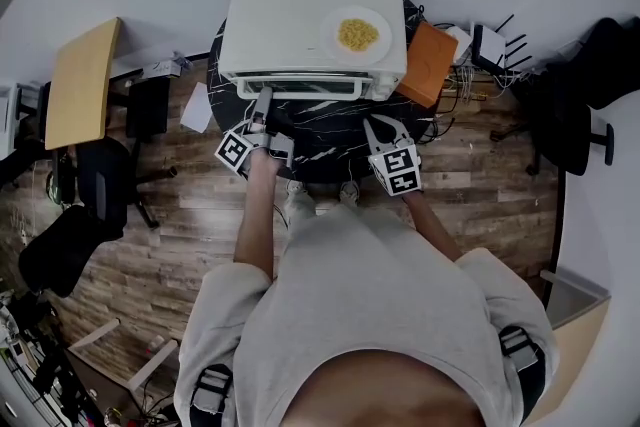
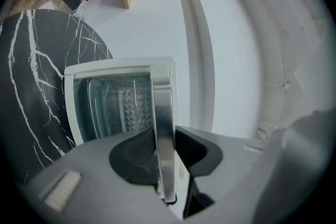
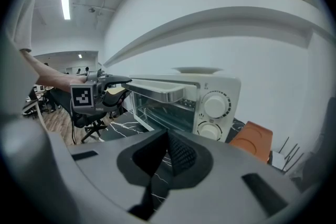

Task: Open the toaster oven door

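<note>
A white toaster oven [image 1: 300, 30] stands on a round black marble table [image 1: 330, 143], with a plate of yellow food [image 1: 356, 35] on its top. My left gripper [image 1: 262, 107] is at the left part of the door, shut on the metal door handle [image 2: 163, 123], which runs between its pads [image 2: 131, 157]. In the right gripper view the glass door [image 3: 165, 110] leans a little outward at its top, with the handle [image 3: 157, 93] and my left gripper [image 3: 102, 84] at its upper edge. My right gripper [image 1: 385, 127] hovers over the table in front of the oven's knobs [image 3: 216, 105], shut and holding nothing [image 3: 168, 152].
An orange board [image 1: 428, 63] lies right of the oven, with a white router [image 1: 488, 45] and cables beyond it. A wooden desk [image 1: 80, 80] and black chairs [image 1: 105, 185] stand at the left on the wood floor. A white wall rises behind the oven.
</note>
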{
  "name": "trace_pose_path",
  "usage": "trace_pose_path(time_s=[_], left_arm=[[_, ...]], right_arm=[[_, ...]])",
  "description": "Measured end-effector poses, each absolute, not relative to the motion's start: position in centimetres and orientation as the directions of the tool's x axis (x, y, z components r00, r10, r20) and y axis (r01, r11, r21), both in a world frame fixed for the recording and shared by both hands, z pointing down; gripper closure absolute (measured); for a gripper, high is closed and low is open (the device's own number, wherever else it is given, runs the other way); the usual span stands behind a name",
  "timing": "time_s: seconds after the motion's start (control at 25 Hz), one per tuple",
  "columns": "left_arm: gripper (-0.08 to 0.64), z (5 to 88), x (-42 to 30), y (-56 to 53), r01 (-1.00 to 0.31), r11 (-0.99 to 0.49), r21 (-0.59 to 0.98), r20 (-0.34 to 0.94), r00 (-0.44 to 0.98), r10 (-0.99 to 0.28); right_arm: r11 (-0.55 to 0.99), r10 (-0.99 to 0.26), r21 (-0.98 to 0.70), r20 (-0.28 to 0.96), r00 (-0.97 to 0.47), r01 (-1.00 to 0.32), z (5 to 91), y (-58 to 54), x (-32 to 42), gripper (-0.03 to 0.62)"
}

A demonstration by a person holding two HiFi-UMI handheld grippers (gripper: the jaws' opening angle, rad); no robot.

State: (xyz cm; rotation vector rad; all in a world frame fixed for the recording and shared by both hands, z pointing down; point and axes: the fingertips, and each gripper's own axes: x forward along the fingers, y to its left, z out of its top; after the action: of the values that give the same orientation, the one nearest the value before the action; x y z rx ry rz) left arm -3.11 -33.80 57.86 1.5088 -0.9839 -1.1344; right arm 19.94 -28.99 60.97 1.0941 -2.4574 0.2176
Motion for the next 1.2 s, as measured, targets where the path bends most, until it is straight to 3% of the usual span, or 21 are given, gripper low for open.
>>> trace_pose_path(time_s=[0.48,1.2], left_arm=[[0.451,58.7,-3.1,-31.7,-0.041,-0.176,0.984,-0.163,0.216,-0.963],[0.451,59.7,-3.2,-29.8,-0.033,-0.157,0.987,-0.143,0.261,-0.955]], right_arm=[[0.713,-0.622,0.007,0.469,-0.627,-0.701,62.0,-27.7,19.6,0.578],[0.674,-0.652,0.022,0.488,-0.581,-0.738,61.7,-23.6,19.5,0.578]])
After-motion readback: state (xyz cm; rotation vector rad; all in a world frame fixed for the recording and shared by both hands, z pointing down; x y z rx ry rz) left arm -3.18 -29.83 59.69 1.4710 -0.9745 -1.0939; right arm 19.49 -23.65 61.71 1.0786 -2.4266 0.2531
